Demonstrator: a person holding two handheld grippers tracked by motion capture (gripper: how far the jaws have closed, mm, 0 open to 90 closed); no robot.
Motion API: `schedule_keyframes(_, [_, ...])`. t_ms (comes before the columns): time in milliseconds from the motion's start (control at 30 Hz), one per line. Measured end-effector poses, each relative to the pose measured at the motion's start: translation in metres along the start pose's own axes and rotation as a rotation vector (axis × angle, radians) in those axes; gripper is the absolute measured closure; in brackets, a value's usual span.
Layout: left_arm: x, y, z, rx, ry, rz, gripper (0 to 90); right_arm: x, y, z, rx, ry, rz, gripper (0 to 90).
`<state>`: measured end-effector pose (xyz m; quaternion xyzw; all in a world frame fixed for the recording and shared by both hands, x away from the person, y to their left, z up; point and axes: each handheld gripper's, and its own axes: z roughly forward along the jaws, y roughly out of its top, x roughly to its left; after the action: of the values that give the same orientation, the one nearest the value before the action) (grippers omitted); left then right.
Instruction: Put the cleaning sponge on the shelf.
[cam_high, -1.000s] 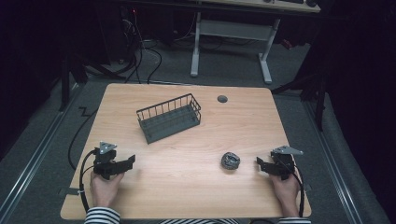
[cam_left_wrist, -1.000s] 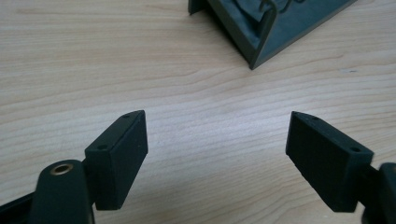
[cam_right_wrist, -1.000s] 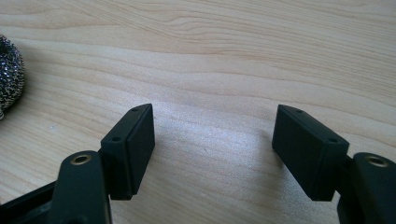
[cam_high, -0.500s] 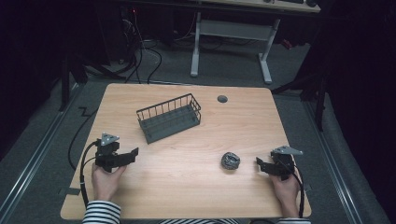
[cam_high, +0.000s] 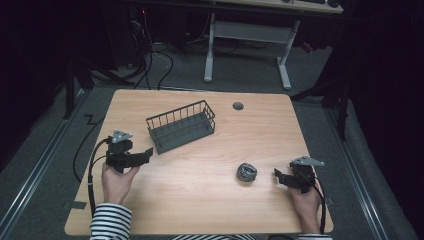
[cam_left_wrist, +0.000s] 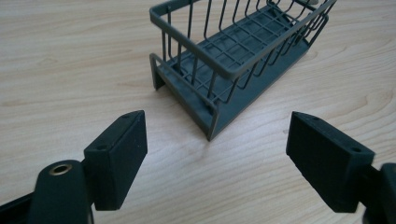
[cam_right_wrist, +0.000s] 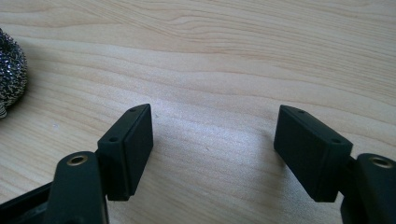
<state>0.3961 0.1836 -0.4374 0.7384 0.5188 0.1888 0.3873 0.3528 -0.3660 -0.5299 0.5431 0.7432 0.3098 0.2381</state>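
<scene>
Table (cam_high: 200, 210) w/ wire basket (cam_high: 181, 126) far-left of centre; steel scourer (cam_high: 246, 172) near-right. Left gripper (cam_high: 148, 152) spread, empty, facing the basket's near end. Right gripper (cam_high: 276, 175) also spread, empty, just right of scourer. Approach step, prob.; next: right closes in, pinches scourer.

The work surface is a light wood-grain table (cam_high: 200, 200) with rounded corners and a round grommet (cam_high: 238, 106) near its far edge. It stands on grey carpet floor (cam_high: 30, 170). A metal floor rail (cam_high: 37, 167) runs diagonally at lower left of the frame. At upper centre stands a second desk with a white frame (cam_high: 250, 37). Black cables (cam_high: 160, 60) lie on the floor at upper left. The surroundings are dark; light falls mainly on the table.
</scene>
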Motion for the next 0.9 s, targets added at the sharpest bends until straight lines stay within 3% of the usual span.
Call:
schedule_keyframes(333, [-0.004,0.027,0.002,-0.018,0.003,-0.008,21.6,0.000,0.000,0.000,0.000,0.001,-0.003,28.3])
schedule_keyframes(667, [-0.004,0.050,0.015,0.016,0.025,0.011,21.5,0.000,0.000,0.000,0.001,0.002,-0.003,28.0])
schedule_keyframes(900, [0.003,0.066,0.031,0.056,0.092,0.008,22.5,0.000,0.000,0.000,0.002,0.002,-0.003,28.0])
